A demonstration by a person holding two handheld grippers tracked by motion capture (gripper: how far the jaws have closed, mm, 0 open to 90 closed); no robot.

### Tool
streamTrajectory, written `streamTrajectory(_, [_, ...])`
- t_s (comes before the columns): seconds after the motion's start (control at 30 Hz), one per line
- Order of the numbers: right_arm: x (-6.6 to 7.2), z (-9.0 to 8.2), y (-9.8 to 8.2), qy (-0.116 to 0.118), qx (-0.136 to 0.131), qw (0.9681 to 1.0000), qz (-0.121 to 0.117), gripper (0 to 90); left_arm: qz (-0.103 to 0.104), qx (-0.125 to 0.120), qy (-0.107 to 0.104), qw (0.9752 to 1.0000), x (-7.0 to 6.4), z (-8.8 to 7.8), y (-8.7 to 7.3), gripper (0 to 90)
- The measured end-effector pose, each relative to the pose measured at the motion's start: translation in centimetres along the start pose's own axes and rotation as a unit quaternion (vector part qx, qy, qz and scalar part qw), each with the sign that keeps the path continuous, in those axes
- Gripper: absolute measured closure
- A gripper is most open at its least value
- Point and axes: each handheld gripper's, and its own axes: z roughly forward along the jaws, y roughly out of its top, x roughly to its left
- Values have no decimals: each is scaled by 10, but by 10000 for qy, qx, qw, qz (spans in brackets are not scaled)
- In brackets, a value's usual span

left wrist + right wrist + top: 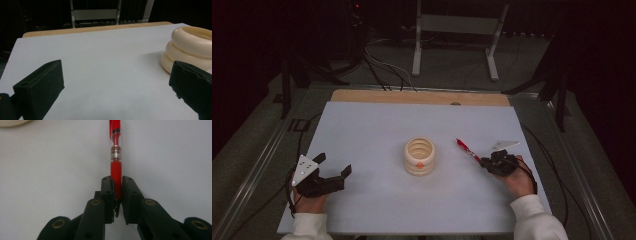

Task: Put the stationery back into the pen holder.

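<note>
Right gripper (116, 195) clamped on red pen (116, 160) near its tip, right of cream ribbed holder (419, 156). Light, stiff, probably slippery; grabbed better mid-barrel. Left gripper (334, 172) gaped wide, holding nothing.

White table (377, 125) with ringed holder (419, 156), pen (468, 151)

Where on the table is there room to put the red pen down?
Lots of bare white mat: the wide stretch behind the cream ringed holder, up to the wooden edge, and the patch between the holder and the open left gripper. It is crowded only at the right, where the right gripper grips the red pen.
</note>
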Motion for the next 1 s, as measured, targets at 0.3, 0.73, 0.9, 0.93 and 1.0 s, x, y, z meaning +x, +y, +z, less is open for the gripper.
streamTrajectory(0.3, [5, -17, 6, 3, -253, 9997, -18, 812, 10, 1, -1, 10000, -1, 0, 0, 3])
streamTrajectory(0.73, [15, -39, 18, 79, -467, 9985, -256, 812, 16, 12, 7, 10000, 0, 1, -1, 3])
streamTrajectory(0.9, [21, -46, 24, 118, -556, 9978, -351, 812, 17, 1, 3, 10000, 0, 1, -1, 3])
streamTrajectory(0.93, [22, -48, 25, 129, -583, 9975, -365, 811, 20, -8, 16, 10000, 0, 1, -1, 3])
streamTrajectory(1.0, [23, -50, 27, 150, -606, 9974, -368, 812, 17, -22, 28, 10000, 0, 0, -1, 3])
